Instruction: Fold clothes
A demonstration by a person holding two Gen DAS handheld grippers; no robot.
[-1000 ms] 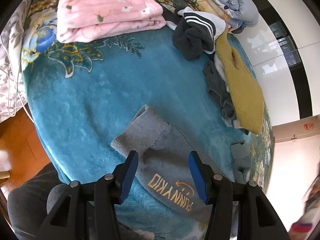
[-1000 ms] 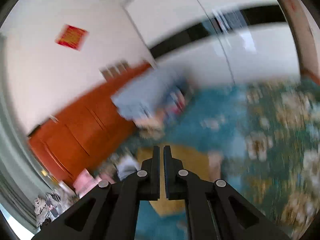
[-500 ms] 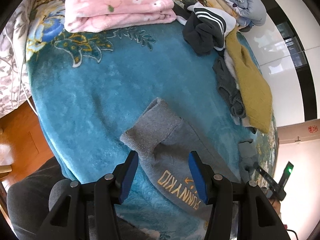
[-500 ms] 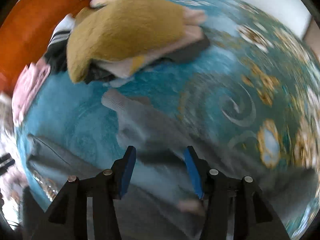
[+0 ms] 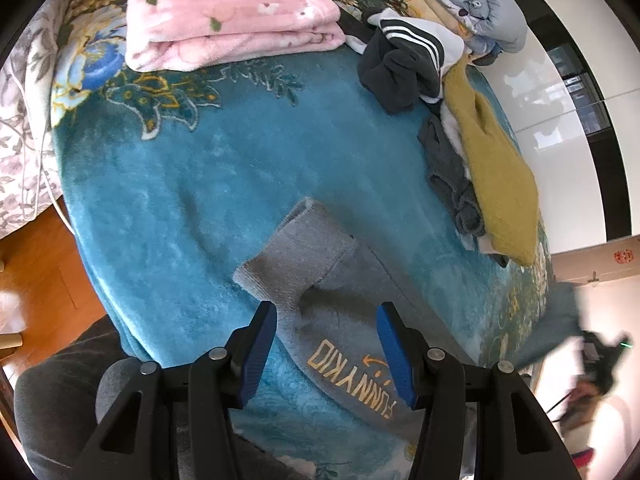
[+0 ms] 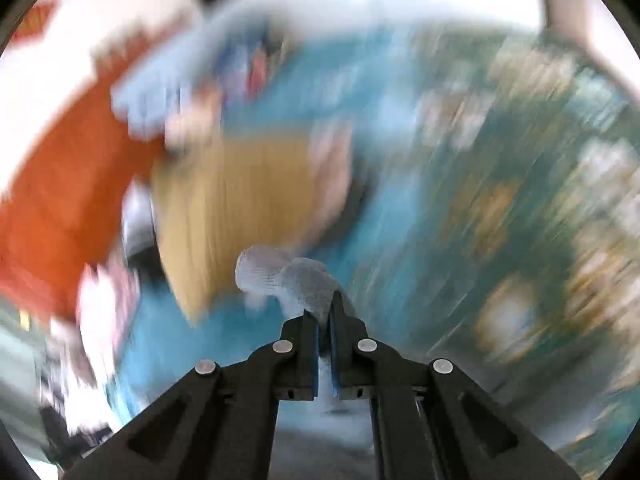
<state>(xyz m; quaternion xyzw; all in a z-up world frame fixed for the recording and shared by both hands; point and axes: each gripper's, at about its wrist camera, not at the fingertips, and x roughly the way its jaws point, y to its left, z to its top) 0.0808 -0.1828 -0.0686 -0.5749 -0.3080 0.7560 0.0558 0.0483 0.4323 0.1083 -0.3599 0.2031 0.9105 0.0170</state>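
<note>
A grey sweatshirt (image 5: 344,320) with yellow "FUNNYKID" lettering lies on the teal floral blanket (image 5: 200,184); one sleeve cuff (image 5: 296,252) points up and left. My left gripper (image 5: 326,344) hovers open just above the sweatshirt's body, blue pads on either side, holding nothing. In the right wrist view my right gripper (image 6: 324,320) is shut on a bunch of grey sweatshirt fabric (image 6: 300,280) that sticks out past the fingertips. The rest of that view is smeared by motion.
A folded pink blanket (image 5: 228,24) lies at the far edge. A heap of clothes runs along the right: dark striped garment (image 5: 408,68), mustard sweater (image 5: 496,184), grey item (image 5: 452,184), folded pale-blue bedding (image 5: 472,0). Wooden floor (image 5: 36,272) lies left of the bed.
My right gripper was open over the grey sleeve half a second ago; it has closed on the fabric and is swinging fast. The left gripper has stayed open, drifting slightly over the sweatshirt.
</note>
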